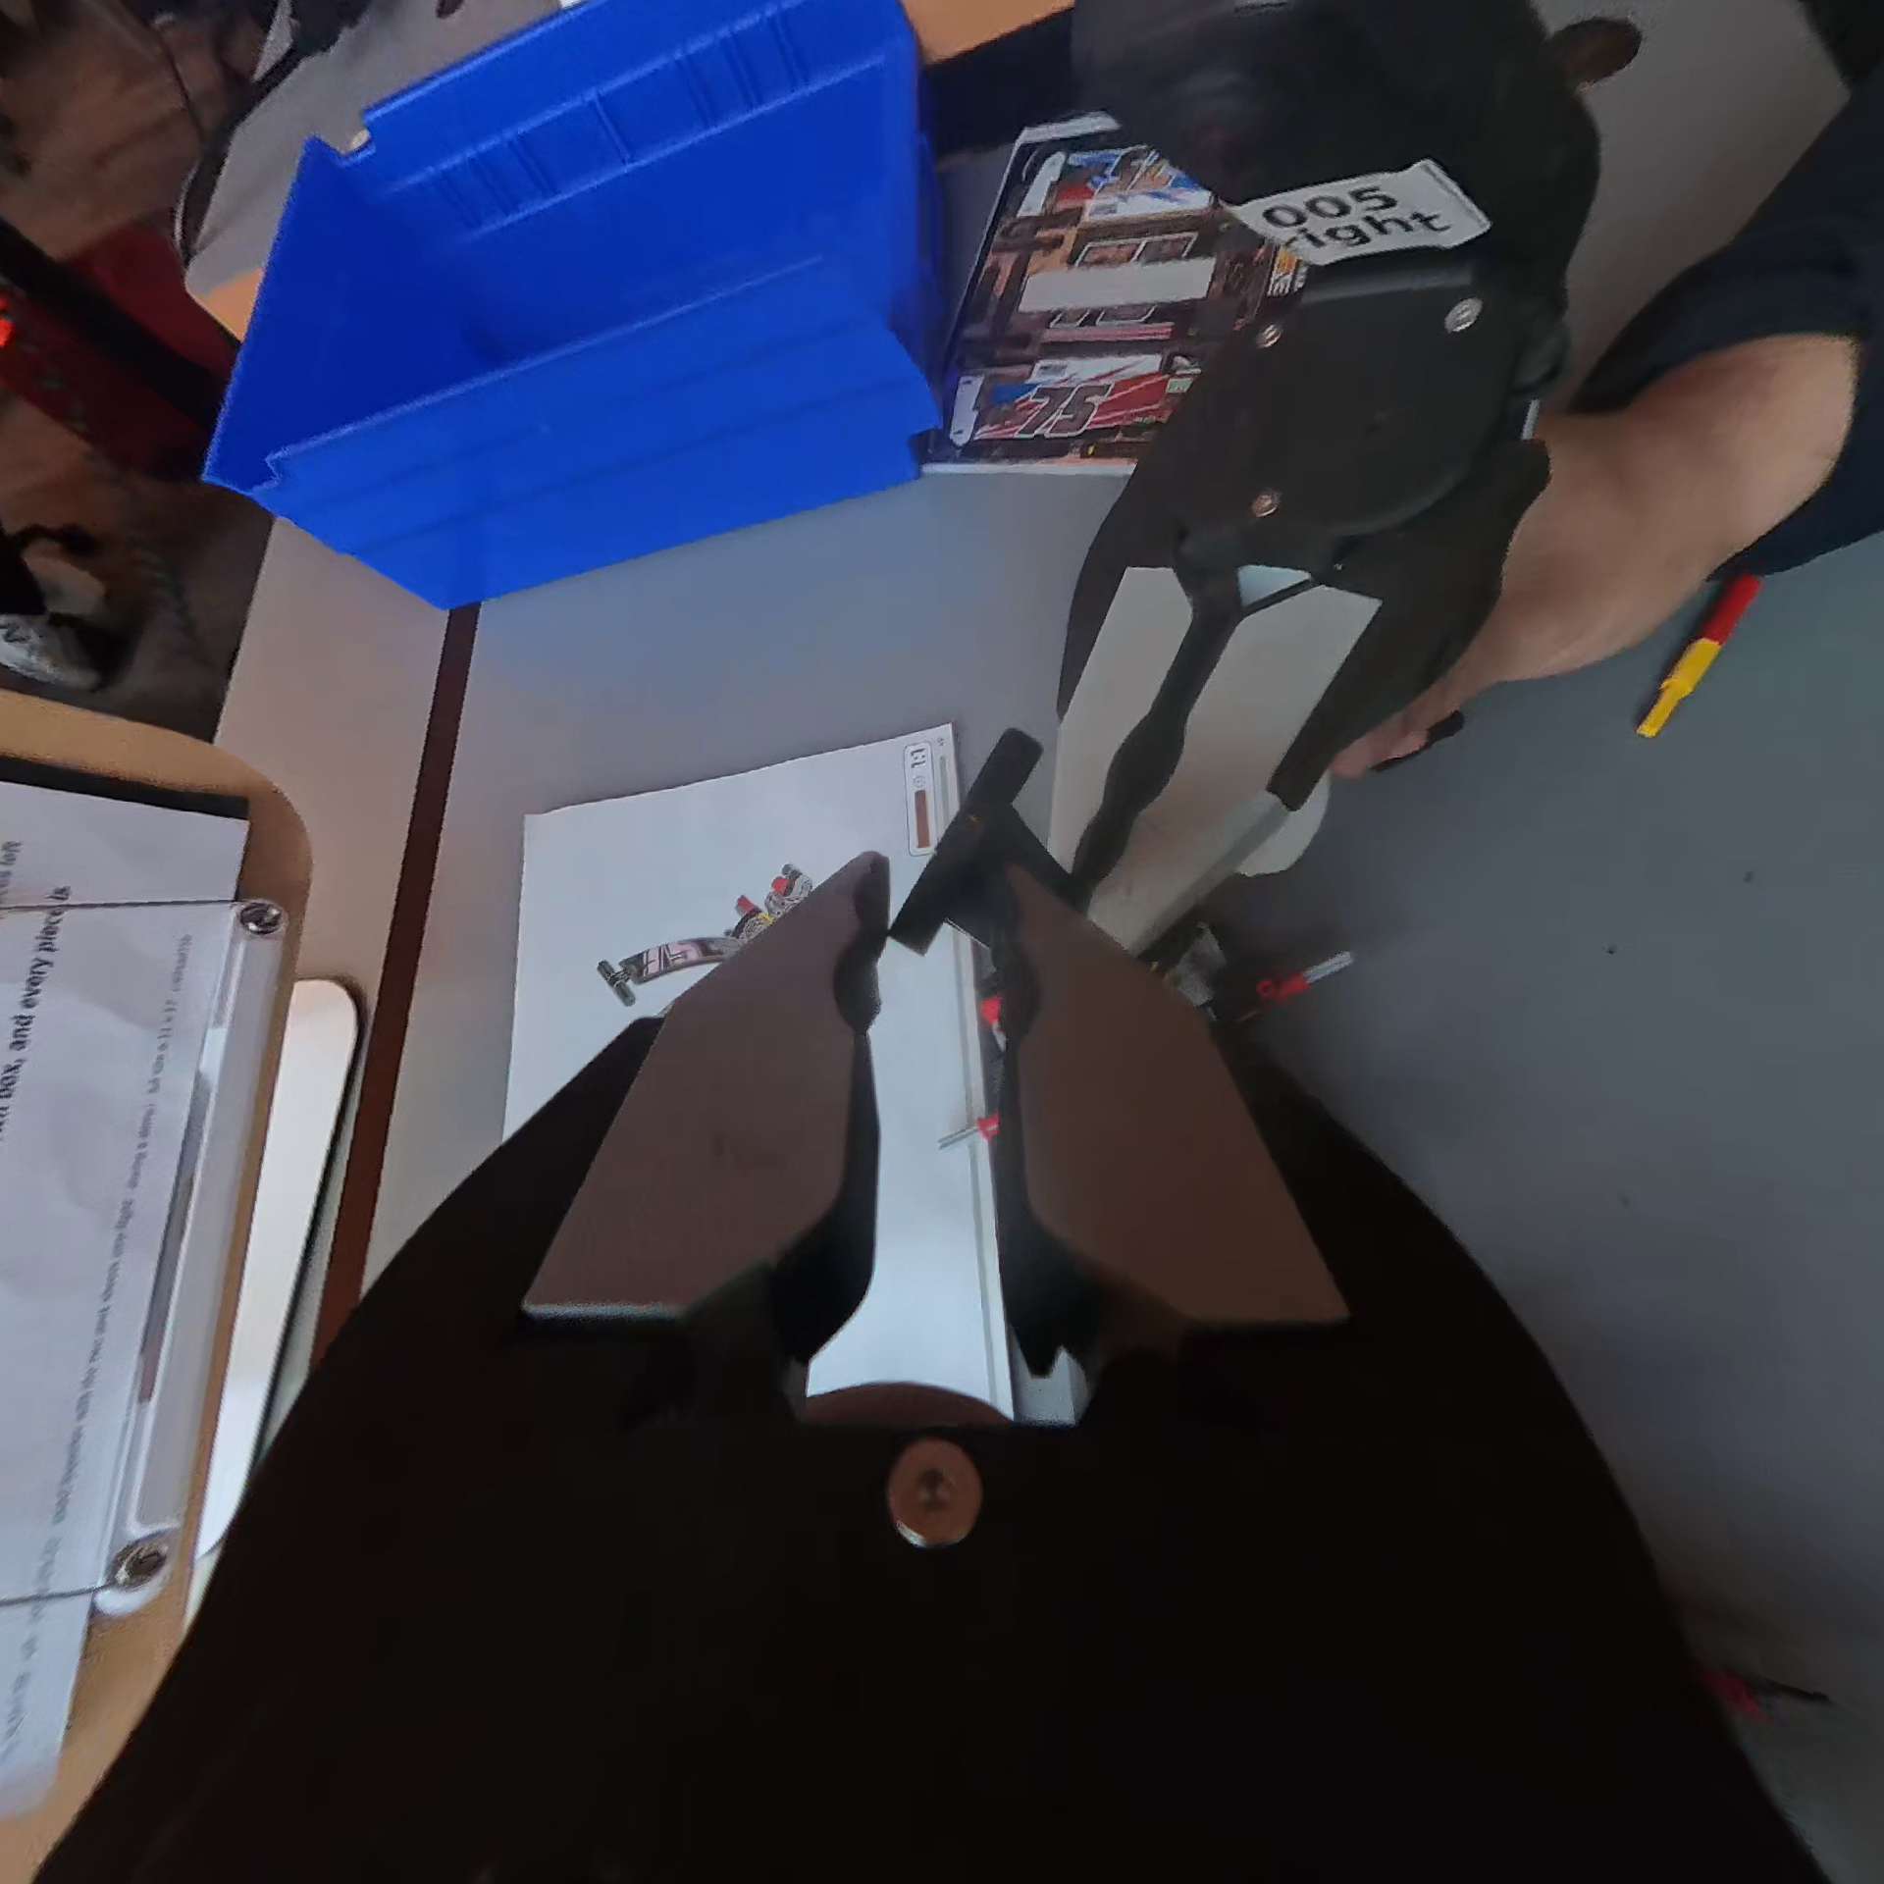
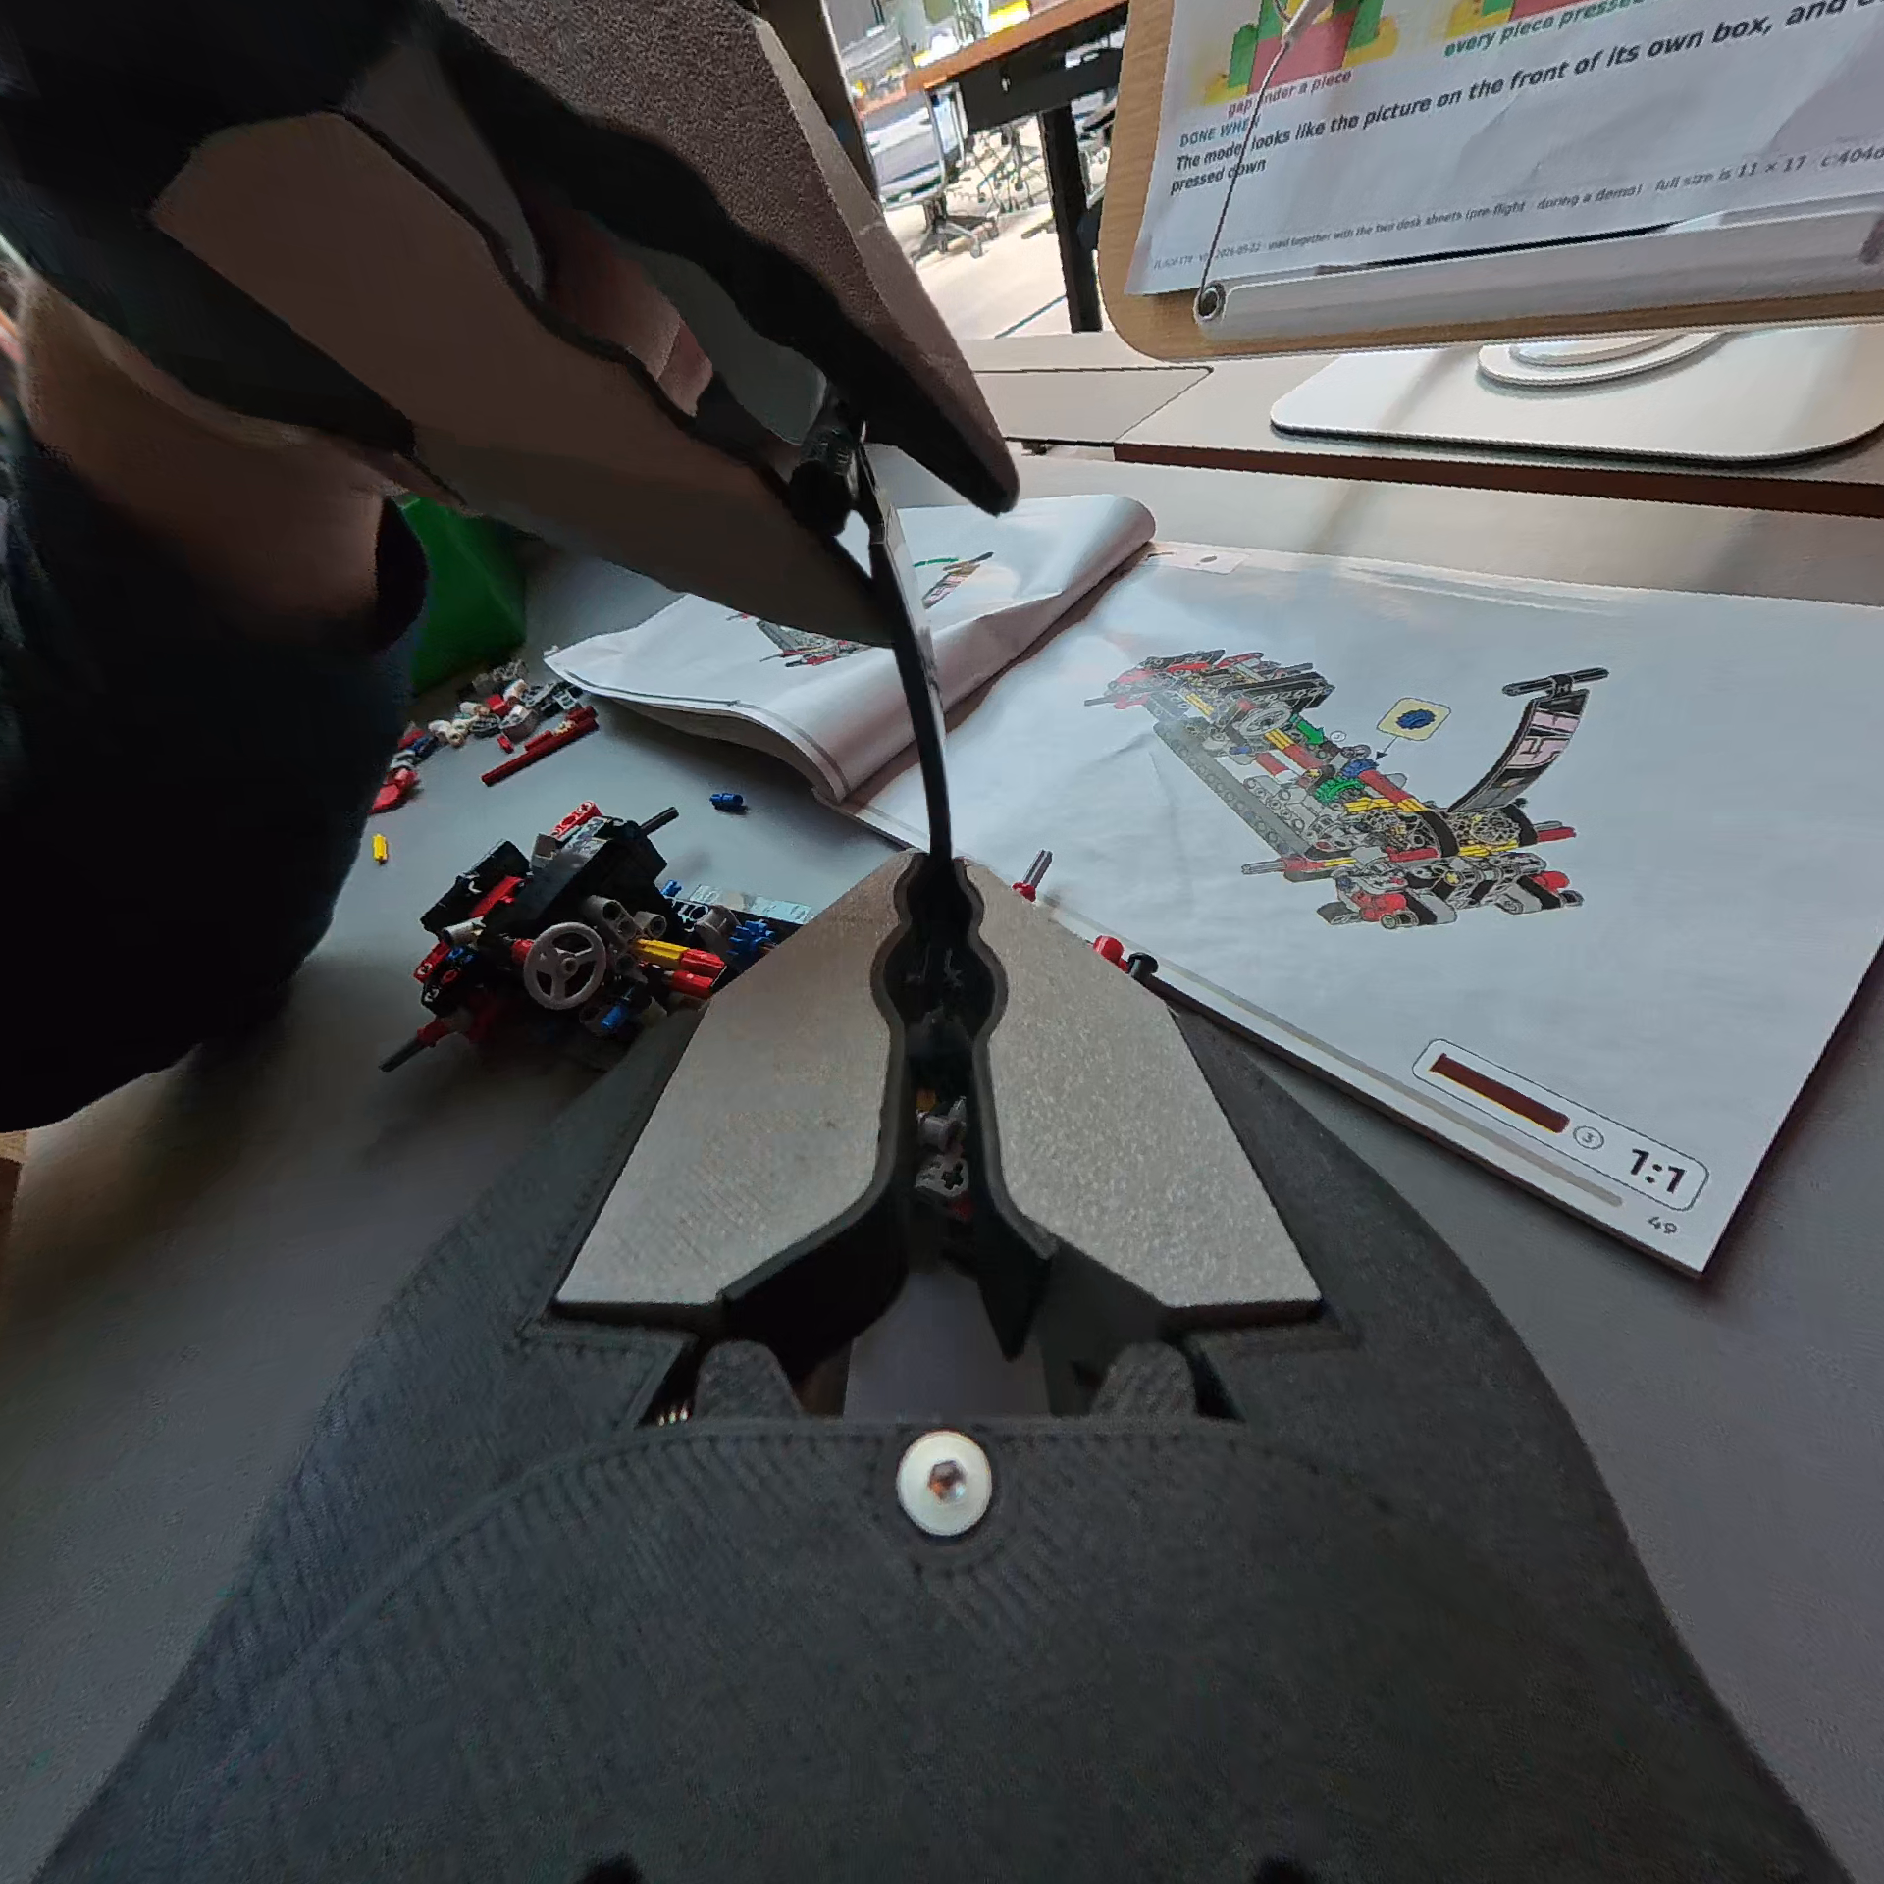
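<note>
Both grippers meet on one long, thin, curved black panel piece (image 2: 918, 714). The right gripper (image 2: 933, 867) has its fingers narrow and clamped on the lower end of the piece; how far the piece runs down between the pads is hard to see, it's dark in there. The left gripper (image 2: 867, 479) comes in from above in the right wrist view, fingers narrow and closed over the piece's upper end; contact there is partly hidden by the fingers themselves.

In the left wrist view the left gripper (image 1: 943, 918) shows the black piece (image 1: 979, 836) as a flat dark slab between its tips, blurred, with its right pad hidden behind the finger. The right gripper (image 1: 1096, 856) sits just beyond, tips hidden behind the piece, a hand (image 1: 1590, 571) wrapped on it.

Below lies an open instruction booklet (image 2: 1427, 969) on the grey table (image 2: 255, 1274). A half-built brick model (image 2: 551, 938) sits left of the right gripper, with loose bricks (image 2: 489, 714) further back. A blue bin (image 1: 591, 306) and a printed box (image 1: 1101, 306), partly covered, stand at the far side. A stand with paper sheets (image 2: 1529, 153) is cut off at the edge.
</note>
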Tool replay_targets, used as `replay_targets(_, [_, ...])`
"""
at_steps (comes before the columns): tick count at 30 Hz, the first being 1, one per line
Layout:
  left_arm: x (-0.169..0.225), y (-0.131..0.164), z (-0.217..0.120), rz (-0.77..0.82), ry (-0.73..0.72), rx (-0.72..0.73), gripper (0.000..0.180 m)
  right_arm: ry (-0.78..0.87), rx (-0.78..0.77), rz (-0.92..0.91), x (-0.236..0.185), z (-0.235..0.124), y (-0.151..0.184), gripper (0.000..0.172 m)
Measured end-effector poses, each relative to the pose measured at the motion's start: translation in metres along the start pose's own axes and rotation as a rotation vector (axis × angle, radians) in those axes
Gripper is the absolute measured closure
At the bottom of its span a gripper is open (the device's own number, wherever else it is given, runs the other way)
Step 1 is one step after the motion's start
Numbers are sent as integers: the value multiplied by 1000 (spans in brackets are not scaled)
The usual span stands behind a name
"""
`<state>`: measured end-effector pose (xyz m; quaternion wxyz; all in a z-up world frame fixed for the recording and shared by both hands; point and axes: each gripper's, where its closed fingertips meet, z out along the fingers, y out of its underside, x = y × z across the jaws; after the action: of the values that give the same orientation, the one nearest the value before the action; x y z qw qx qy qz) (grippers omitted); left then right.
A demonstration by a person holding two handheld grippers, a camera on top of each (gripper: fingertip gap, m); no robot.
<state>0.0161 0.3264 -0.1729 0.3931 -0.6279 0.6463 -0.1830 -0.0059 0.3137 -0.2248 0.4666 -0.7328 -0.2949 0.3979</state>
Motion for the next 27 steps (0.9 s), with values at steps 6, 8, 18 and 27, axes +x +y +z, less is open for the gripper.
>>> replay_targets(6, [0, -1, 2, 20, 75, 107, 170, -38, -43, 2, -4, 2, 6, 157])
replay_targets(8, [3, 0, 0, 21, 115, 132, 176, -47, -42, -21, -5, 0, 5, 146])
replay_targets(18, [1, 0, -5, 53, 141, 191, 177, -6, -184, -126, -25, -46, 13, 130])
replay_targets(27, [3, 1, -7, 47, 155, 201, 176, 5, -250, -115, -107, -22, 42, 128])
